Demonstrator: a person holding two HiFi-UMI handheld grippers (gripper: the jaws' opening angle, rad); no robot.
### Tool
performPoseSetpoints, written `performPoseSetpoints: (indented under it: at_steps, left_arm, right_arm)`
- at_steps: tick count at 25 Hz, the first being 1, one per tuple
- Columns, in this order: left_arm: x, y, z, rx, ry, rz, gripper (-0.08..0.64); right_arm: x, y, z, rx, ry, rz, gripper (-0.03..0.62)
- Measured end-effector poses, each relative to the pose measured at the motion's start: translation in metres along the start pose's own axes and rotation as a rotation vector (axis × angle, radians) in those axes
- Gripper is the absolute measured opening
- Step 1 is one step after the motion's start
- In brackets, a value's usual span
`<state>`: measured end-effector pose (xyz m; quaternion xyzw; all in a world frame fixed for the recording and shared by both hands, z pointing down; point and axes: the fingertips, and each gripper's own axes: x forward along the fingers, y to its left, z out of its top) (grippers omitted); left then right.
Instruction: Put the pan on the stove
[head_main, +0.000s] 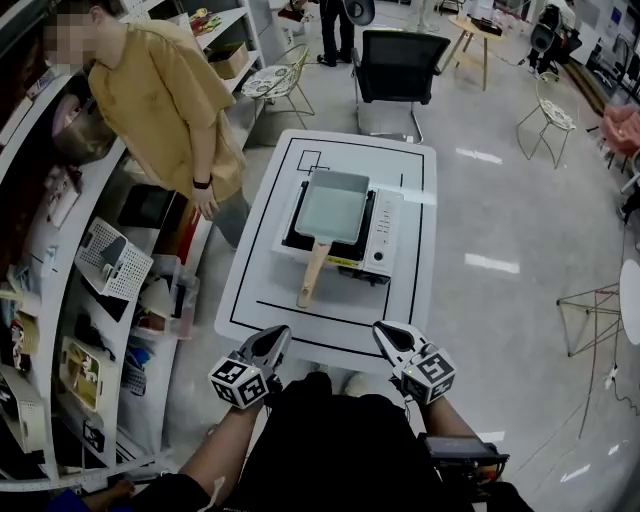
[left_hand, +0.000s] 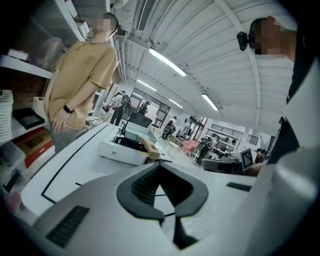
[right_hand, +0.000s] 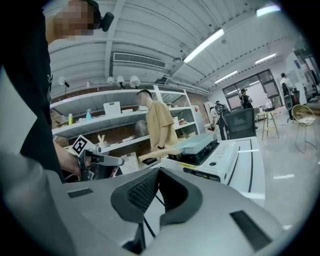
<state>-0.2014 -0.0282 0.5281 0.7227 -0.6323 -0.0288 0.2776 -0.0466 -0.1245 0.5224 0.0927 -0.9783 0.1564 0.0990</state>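
Note:
A pale blue rectangular pan sits on the white portable stove in the middle of the white table. Its wooden handle sticks out toward the table's near-left side. Both grippers hang back at the table's front edge, well short of the stove. The left gripper is shut with nothing in it, and so is the right gripper. In the left gripper view the jaws meet, with the pan beyond them. In the right gripper view the jaws also meet, short of the pan.
A person in a mustard shirt stands by the table's far-left corner, next to crowded shelves. A black office chair stands past the table's far end. Wire chairs stand on the glossy floor to the right.

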Motion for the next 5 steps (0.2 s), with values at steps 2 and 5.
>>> performPoseSetpoints:
  at_steps: [2,5]
  left_arm:
    - [-0.0028,-0.0047,-0.0059,-0.005,0.002,0.004,0.009]
    - [-0.0064,-0.0087,-0.012,-0.01,0.003,0.011,0.009]
  right_arm:
    - [-0.0044,0.0025,-0.002,0.001,0.001,0.003,0.026]
    - [-0.0082,0.007,-0.0035,0.005,-0.003,0.01,0.026]
